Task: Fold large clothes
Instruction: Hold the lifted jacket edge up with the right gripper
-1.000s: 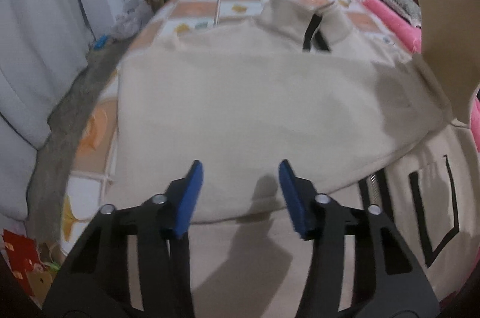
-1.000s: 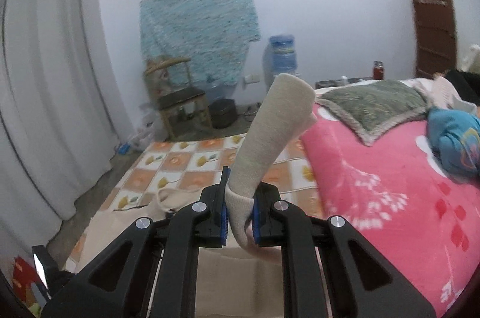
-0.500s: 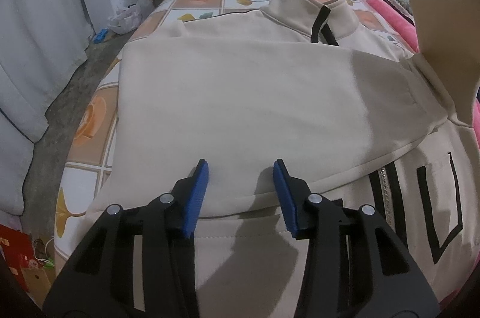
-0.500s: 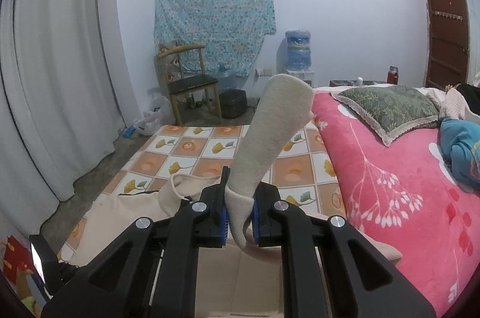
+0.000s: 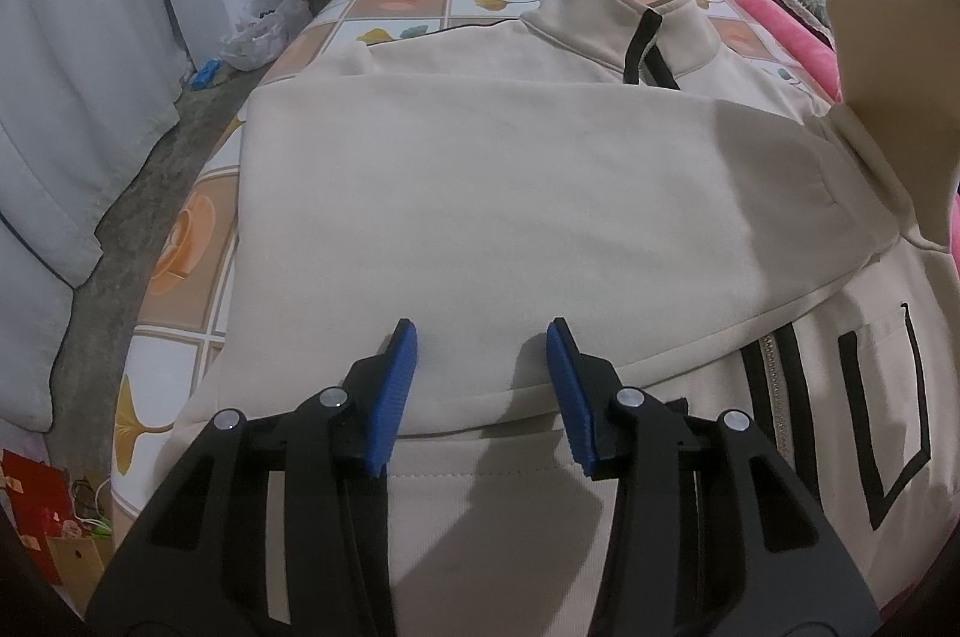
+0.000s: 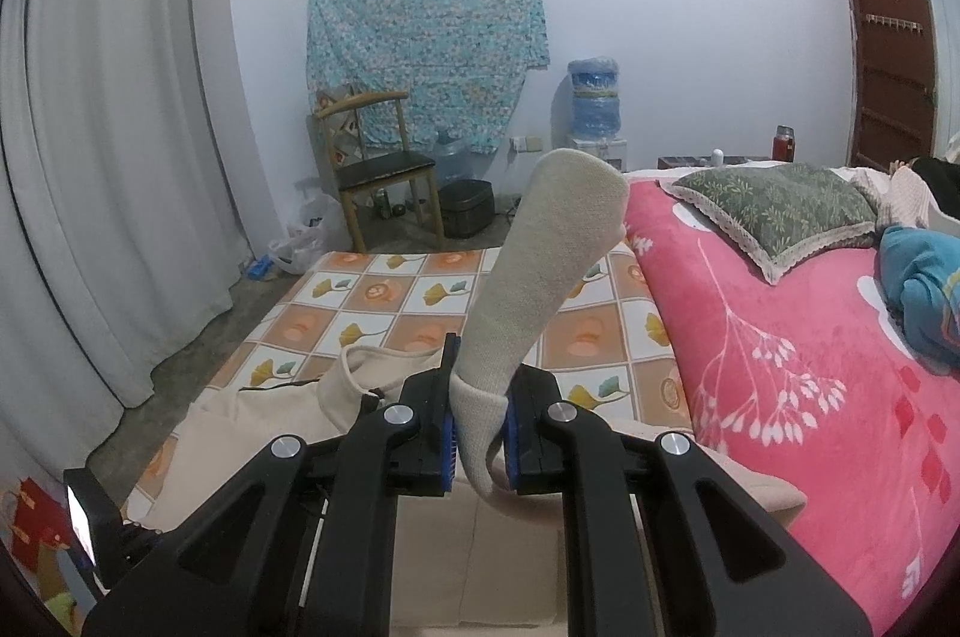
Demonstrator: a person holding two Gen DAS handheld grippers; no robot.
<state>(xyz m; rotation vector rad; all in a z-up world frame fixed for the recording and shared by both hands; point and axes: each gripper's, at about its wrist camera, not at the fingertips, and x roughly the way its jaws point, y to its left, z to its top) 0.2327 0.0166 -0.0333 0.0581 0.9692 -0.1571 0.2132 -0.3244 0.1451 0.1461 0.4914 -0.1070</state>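
A large cream zip jacket (image 5: pixel 510 193) with black trim lies flat on the tiled-pattern bed sheet (image 5: pixel 414 0). Its left sleeve is folded across the chest. My left gripper (image 5: pixel 480 385) is open and empty, just above the jacket's lower front. My right gripper (image 6: pixel 480 433) is shut on the ribbed cuff (image 6: pixel 540 271) of the other sleeve and holds it raised above the bed. That raised sleeve also shows in the left wrist view (image 5: pixel 882 66) at the right edge. The jacket's collar (image 6: pixel 354 385) lies to the left below the right gripper.
A pink blanket (image 6: pixel 810 367) with a green pillow (image 6: pixel 774 205) covers the bed's right side. A wooden chair (image 6: pixel 378 175), a water dispenser (image 6: pixel 594 108) and a white curtain (image 6: pixel 102 193) stand beyond the bed. Grey floor (image 5: pixel 120 217) runs along the left.
The left gripper has dipped and drawn slightly closer over the jacket, its jaws a little narrower. The right gripper has lifted and tilted up with the cuff still in it.
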